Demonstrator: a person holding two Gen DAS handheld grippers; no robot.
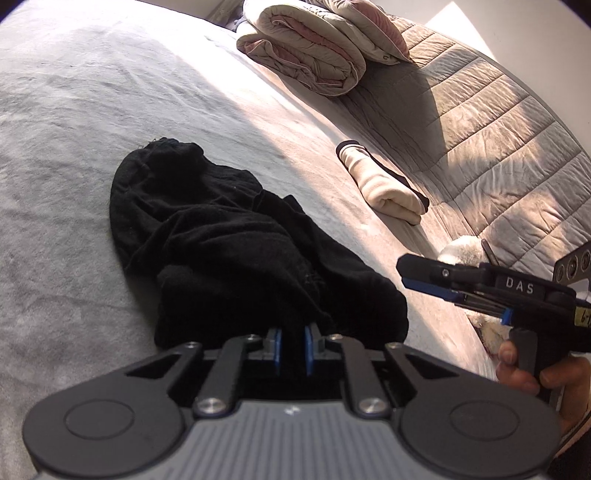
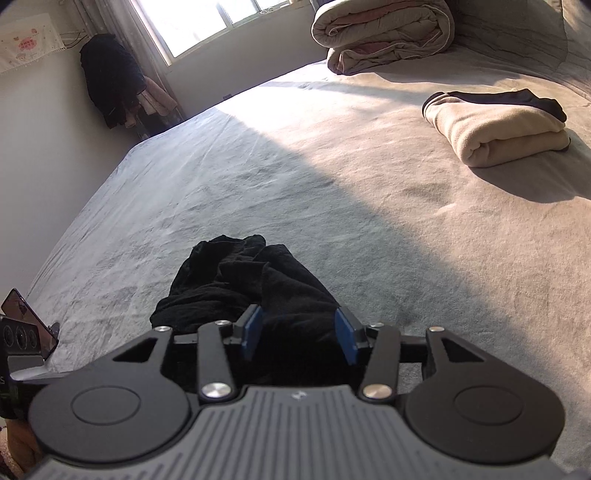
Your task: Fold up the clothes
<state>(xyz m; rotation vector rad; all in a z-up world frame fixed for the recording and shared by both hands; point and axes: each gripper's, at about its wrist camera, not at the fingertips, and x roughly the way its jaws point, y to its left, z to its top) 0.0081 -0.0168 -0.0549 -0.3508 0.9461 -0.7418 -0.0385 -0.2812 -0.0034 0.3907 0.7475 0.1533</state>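
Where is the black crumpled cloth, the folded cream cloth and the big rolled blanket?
black crumpled cloth (image 1: pixel 207 221), left wrist view, its middle folds
folded cream cloth (image 2: pixel 502 136), right wrist view, its top layer
big rolled blanket (image 2: pixel 384 33), right wrist view, its rounded side

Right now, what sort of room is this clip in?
Most likely a home bedroom. The work surface is a wide bed under a grey sheet, a rolled quilt sits at its far end, and clothes hang beside a curtained window.
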